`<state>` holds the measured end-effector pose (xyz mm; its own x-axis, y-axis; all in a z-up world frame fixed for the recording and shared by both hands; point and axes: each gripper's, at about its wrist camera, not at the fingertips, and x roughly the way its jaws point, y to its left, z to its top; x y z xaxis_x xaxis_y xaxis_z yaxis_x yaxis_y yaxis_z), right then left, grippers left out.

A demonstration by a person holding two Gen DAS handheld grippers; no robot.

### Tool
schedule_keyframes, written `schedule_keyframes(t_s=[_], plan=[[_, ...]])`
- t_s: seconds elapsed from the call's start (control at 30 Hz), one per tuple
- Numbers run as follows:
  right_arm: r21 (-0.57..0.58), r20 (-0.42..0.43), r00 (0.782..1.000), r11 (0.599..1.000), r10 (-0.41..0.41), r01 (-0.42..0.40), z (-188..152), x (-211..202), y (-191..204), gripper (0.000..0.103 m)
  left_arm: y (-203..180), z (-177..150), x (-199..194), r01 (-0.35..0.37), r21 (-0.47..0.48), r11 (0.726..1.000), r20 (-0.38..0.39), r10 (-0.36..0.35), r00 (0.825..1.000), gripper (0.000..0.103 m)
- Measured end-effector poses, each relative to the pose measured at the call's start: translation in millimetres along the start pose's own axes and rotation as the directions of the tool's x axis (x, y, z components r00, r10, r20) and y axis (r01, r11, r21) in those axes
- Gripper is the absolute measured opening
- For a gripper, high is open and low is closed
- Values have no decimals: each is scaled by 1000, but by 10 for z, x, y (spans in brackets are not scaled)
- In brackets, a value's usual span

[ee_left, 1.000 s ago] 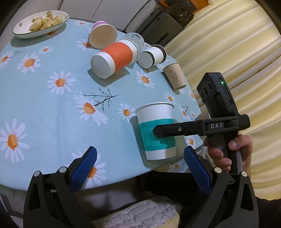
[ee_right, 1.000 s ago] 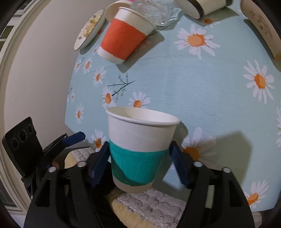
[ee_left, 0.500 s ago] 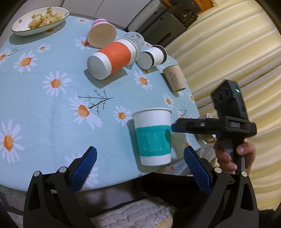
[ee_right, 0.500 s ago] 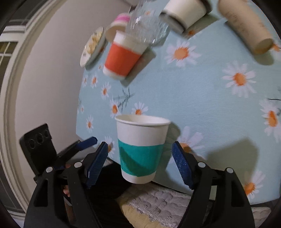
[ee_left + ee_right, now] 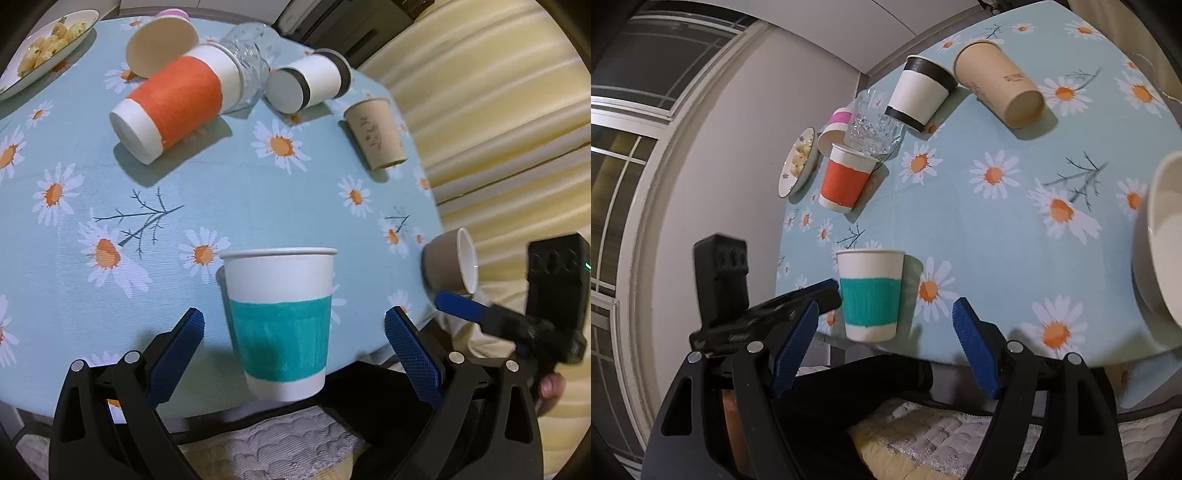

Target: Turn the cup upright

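A white paper cup with a teal band (image 5: 277,320) stands upright at the near edge of the table; it also shows in the right wrist view (image 5: 870,293). My left gripper (image 5: 293,341) is open, its blue pads either side of the cup without touching. My right gripper (image 5: 884,341) is open and empty, drawn back from the cup; it shows at the right of the left wrist view (image 5: 480,314).
On the daisy tablecloth (image 5: 229,192) lie an orange-banded cup (image 5: 173,107), a glass (image 5: 251,59), a black-rimmed white cup (image 5: 306,86), a tan cup (image 5: 376,134) and a pink-rimmed cup (image 5: 162,46). A grey cup (image 5: 448,260) lies at the right edge. A plate of food (image 5: 44,51) sits far left.
My right gripper has let go of the teal cup, opened and pulled back off to the right. The cup stays upright. My left gripper has moved closer around it.
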<state>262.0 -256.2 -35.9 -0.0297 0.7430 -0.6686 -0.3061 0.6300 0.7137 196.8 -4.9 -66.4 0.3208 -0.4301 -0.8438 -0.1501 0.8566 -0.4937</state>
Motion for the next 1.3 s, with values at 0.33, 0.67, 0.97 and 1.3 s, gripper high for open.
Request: schedule_keyframes(t_s=[0.33,0.67,0.97,1.3], plan=[[-13,23,999,1000,23,-23,-18,-133,-43,75,-113,84,226,-125,15,992,-62,125,990,82],[-16,21,1000,1000,17,-16,-31,-140,-70,75,-78,86,230,-169,-7,986,-54,168,984,64],[-42,8,999,999,32,-31,-58,-87,7,75,-125,16,16,-167,-9,986,24,167,986,63],[-33,19,999,999,43,-42,-44,-89,17,75,-403,-344,-380,-289,61,955,398,242,885,63]])
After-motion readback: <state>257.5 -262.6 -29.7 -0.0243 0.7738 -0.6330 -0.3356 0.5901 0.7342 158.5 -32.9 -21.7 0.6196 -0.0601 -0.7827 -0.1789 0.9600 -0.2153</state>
